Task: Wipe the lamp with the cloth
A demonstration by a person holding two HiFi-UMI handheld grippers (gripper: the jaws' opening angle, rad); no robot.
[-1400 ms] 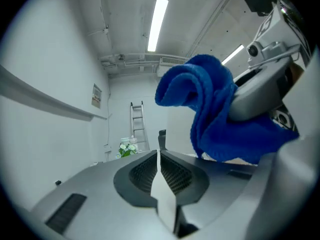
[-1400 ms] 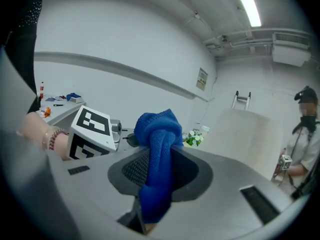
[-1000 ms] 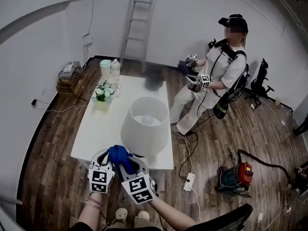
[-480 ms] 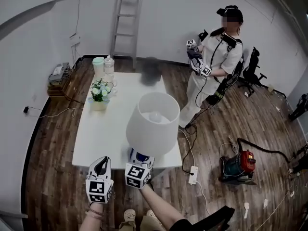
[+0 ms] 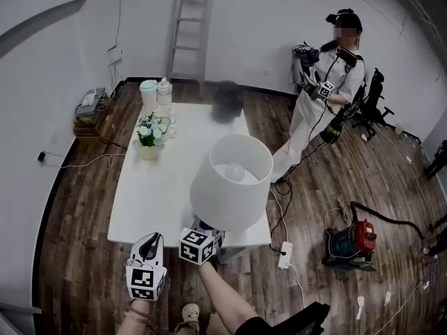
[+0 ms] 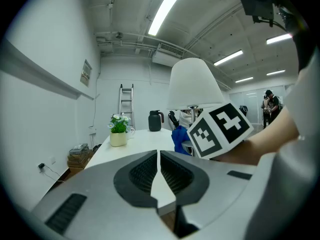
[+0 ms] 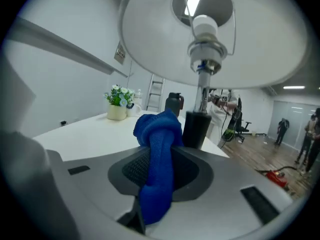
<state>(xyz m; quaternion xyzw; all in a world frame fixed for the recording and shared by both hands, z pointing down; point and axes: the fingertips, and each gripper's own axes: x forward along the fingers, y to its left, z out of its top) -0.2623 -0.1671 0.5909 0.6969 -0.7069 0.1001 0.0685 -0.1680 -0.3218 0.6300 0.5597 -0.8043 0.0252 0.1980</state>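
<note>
White walls (image 5: 279, 19); dark wood-plank floor (image 5: 77, 208). Long white surface (image 5: 157, 187) mid-room. Ladder (image 5: 190, 26) against far wall. Far end of surface: potted flowers (image 5: 148, 138), two pale containers (image 5: 149, 95), dark jug (image 5: 227, 102). Low stack of items (image 5: 94, 107) on floor by left wall, cable running near it. Right side: black office chair (image 5: 371, 107), red vacuum (image 5: 353, 241) with hose, white power strip (image 5: 284, 255). Person in white (image 5: 323, 110) stands beyond the surface. Ceiling strip lights (image 6: 166, 8) lit.

My left gripper (image 6: 159, 160) hangs low, jaws together; my right gripper (image 7: 159, 166) reaches forward, jaws pinching the cloth (image 7: 157, 134).
</note>
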